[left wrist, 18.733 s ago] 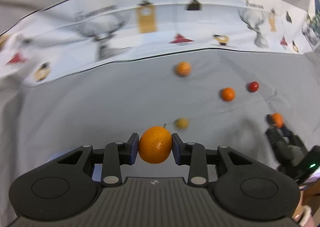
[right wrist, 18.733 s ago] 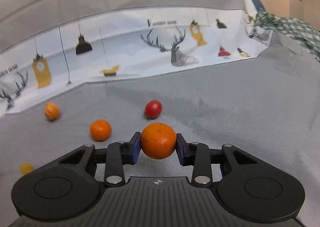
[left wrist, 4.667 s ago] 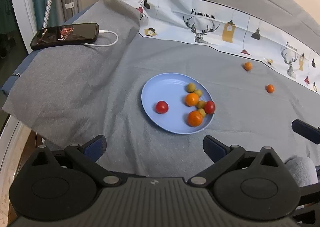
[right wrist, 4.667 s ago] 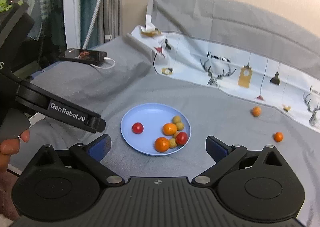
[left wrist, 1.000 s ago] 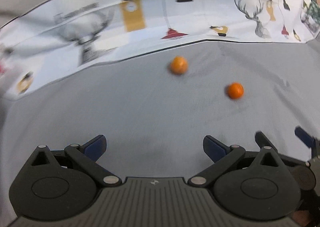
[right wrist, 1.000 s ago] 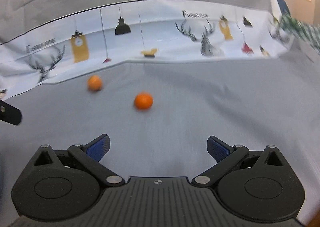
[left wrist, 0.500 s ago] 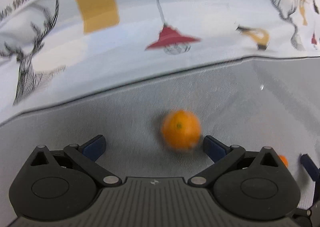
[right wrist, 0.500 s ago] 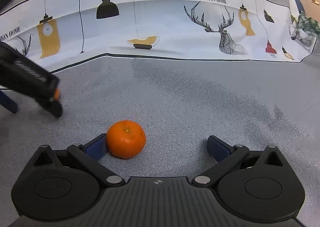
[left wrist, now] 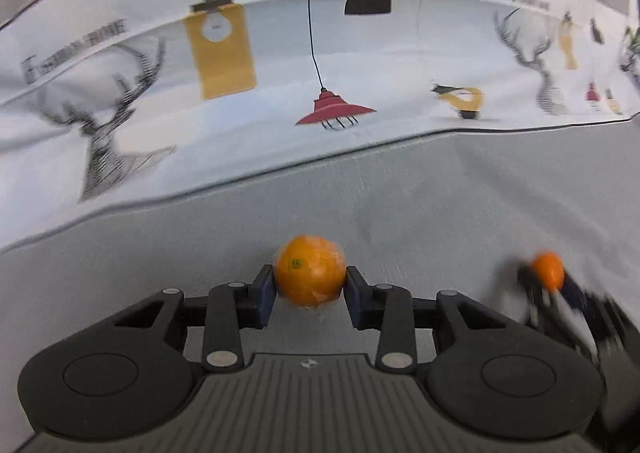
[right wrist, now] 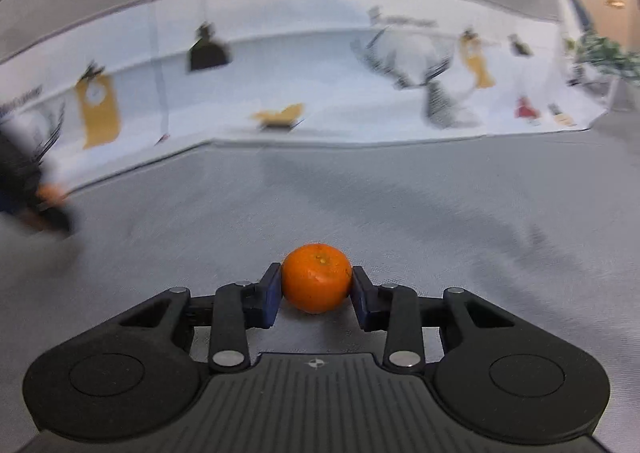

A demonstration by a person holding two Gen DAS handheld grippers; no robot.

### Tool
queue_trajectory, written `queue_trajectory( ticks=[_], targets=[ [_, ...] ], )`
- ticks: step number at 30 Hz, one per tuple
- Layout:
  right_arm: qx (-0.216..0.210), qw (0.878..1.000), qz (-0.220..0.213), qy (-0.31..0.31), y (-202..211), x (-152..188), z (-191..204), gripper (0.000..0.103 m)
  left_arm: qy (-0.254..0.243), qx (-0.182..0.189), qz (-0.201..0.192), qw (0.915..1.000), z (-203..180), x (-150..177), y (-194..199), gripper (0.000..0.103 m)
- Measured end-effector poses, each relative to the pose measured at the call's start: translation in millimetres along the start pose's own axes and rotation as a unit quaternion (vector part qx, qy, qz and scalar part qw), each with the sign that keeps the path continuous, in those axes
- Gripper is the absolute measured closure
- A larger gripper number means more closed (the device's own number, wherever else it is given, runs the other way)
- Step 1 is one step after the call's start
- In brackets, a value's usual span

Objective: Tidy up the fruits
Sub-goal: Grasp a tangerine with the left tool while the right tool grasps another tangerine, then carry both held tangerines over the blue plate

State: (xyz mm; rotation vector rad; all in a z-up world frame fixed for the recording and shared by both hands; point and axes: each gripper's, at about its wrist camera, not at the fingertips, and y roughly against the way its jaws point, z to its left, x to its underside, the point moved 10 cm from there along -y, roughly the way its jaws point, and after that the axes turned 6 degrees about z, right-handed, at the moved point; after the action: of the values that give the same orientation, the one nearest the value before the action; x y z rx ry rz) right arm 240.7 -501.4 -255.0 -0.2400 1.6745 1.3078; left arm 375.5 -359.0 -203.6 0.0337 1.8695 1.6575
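Both grippers have closed since half a second ago, when their jaws stood wide with an orange lying loose in front of each. Now the left gripper is clamped on an orange, one blue pad pressed to each side, and the right gripper pinches its own orange the same way. Each fruit sits right at the fingertips, gripped across its widest part, which looks sensible for something round that would squirt out if caught off-centre. Whether either orange has left the grey cloth I cannot tell; both look low, at or just above it. In the left view the right gripper shows at the far right as a dark smear with its orange at the tip, so the two hands are working near each other, side by side. Everything is blurred, which suggests motion. Behind runs the white printed cloth with deer and lamps. No plate is in sight, so my guess is the fruit must be carried some way before being set down.
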Motion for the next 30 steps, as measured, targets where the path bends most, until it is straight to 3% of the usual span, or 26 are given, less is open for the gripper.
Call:
queue_trajectory(
  ticks=[4, 10, 15, 18, 26, 30],
  targets=[
    [0.031, 0.999, -0.016, -0.033, 32.7, -6.1, -23.6, 0.065, 0.021, 0.045, 0.002, 0.9988, 4.2, 57.0, 67.3, 0.063],
    [-0.013, 0.998, -0.053, -0.037, 140.4, -12.1, -21.0, 0.065, 0.010, 0.034, -0.006, 0.9993, 17.9, 152.7, 163.7, 0.063],
    [-0.089, 0.995, -0.052, -0.008, 253.5, 19.9, 11.9, 0.065, 0.018, 0.032, -0.009, 0.9993, 38.3, 220.8, 231.5, 0.063],
    [-0.149, 0.988, -0.040, 0.012, 314.5, 41.8, 38.8, 0.065, 0.023, 0.011, -0.023, 0.9994, 55.2, 255.7, 267.4, 0.063],
    [-0.288, 0.955, -0.018, 0.071, 429.5, 66.9, 108.3, 0.065, 0.076, -0.066, -0.060, 0.9931, 103.5, 341.5, 345.4, 0.063],
    [-0.322, 0.938, -0.019, 0.126, 469.2, 81.3, 140.2, 0.065, 0.126, -0.068, -0.072, 0.9870, 125.2, 372.9, 368.1, 0.063]
  ],
)
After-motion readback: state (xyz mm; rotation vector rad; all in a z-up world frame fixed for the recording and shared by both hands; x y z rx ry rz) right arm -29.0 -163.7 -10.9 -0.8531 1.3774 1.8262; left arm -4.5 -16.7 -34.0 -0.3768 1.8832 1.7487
